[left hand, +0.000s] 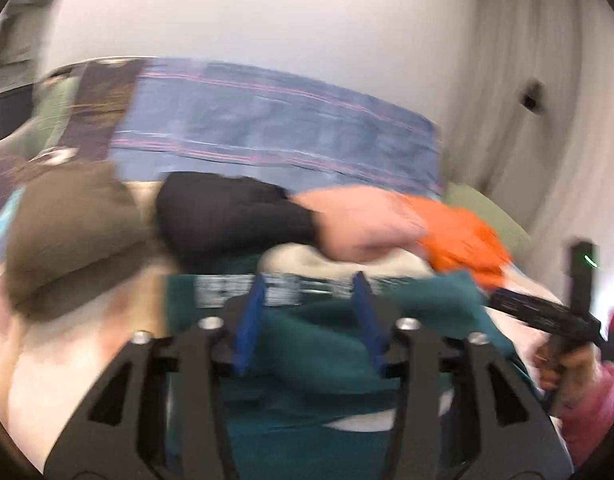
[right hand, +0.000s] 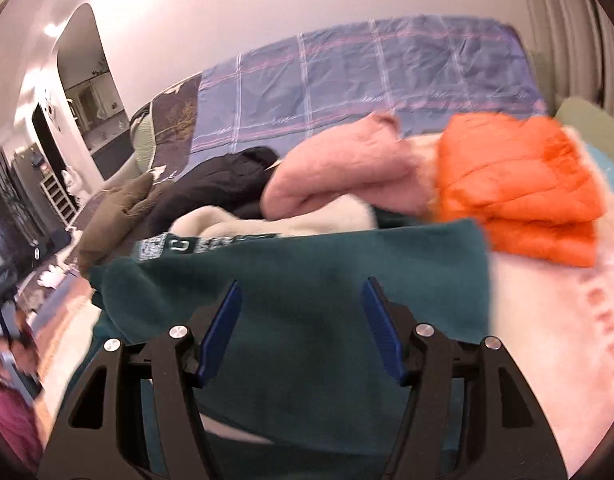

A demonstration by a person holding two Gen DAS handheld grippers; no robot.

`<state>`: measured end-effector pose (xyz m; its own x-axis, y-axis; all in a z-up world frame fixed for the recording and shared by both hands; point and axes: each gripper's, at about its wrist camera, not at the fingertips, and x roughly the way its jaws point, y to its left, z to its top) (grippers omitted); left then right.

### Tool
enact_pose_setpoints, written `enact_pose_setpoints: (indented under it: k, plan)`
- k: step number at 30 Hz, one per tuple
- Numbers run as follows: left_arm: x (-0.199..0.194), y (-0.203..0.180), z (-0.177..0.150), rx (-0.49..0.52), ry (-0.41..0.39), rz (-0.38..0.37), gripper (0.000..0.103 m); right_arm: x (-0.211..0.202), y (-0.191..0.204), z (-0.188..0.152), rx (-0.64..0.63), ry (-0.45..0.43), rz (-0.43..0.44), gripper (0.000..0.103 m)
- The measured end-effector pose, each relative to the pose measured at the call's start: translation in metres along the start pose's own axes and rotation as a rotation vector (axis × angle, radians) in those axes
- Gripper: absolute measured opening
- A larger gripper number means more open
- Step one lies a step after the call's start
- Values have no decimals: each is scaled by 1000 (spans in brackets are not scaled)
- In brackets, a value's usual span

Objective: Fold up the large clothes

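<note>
Several garments lay on the bed [right hand: 387,80], whose blue checked cover showed bare toward the far wall, as the folding job appeared only partly done. Largest of the clothes in view, a dark green sweatshirt [right hand: 307,300] with a band of white lettering, lay directly in front of both tools; it looked doubled over once, though blur left its final shape uncertain. Beyond it sat what seemed to be finished pieces: an orange quilted jacket [right hand: 519,184] folded into a block, a pink garment [right hand: 347,172] beside it, and a black one [right hand: 227,180]. A brown garment [right hand: 115,216] and a cream fleece [right hand: 267,216] lay heaped and looked still to be folded. A pale pink blanket [right hand: 567,340] covered the near side under the green top. The right gripper [right hand: 303,328] hovered over the sweatshirt with its blue fingers [right hand: 221,328] spread and nothing between them. The left gripper [left hand: 307,320] was likewise parted above the same cloth, holding nothing.
</note>
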<state>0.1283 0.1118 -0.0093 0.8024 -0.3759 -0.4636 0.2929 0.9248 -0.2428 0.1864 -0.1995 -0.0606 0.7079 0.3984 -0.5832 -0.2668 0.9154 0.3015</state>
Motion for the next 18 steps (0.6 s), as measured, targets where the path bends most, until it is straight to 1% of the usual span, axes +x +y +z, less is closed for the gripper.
enact_pose_setpoints:
  k: [1, 2, 3, 4, 5, 6, 7, 10, 12, 15, 18]
  plan:
    - [7, -8, -3, 35, 25, -7, 65, 12, 3, -1, 14, 25, 2, 65]
    - [24, -16, -9, 72, 75, -4, 66, 29, 3, -6, 32, 68, -11, 68]
    - [55, -21, -22, 108, 173, 24, 66, 47, 3, -14, 25, 106, -54, 70]
    - [82, -22, -35, 130, 257, 58, 66, 57, 6, -22, -6, 114, -88, 74]
    - [113, -19, -56, 162, 332, 99, 66, 66, 12, -33, -91, 78, -142, 75]
    - [121, -20, -71, 210, 300, 124, 68, 68, 17, -42, -159, 42, -173, 78]
    - [120, -22, -80, 250, 250, 136, 68, 67, 21, -47, -186, 18, -190, 78]
    - [115, -20, -70, 209, 266, 117, 68, 65, 14, -44, -155, 24, -155, 78]
    - [115, -18, -75, 212, 250, 108, 68, 67, 15, -43, -158, 19, -156, 79]
    - [114, -23, -77, 224, 247, 122, 68, 67, 16, -43, -169, 6, -168, 79]
    - [113, -23, -76, 226, 250, 121, 68, 61, 14, -41, -157, 2, -136, 81]
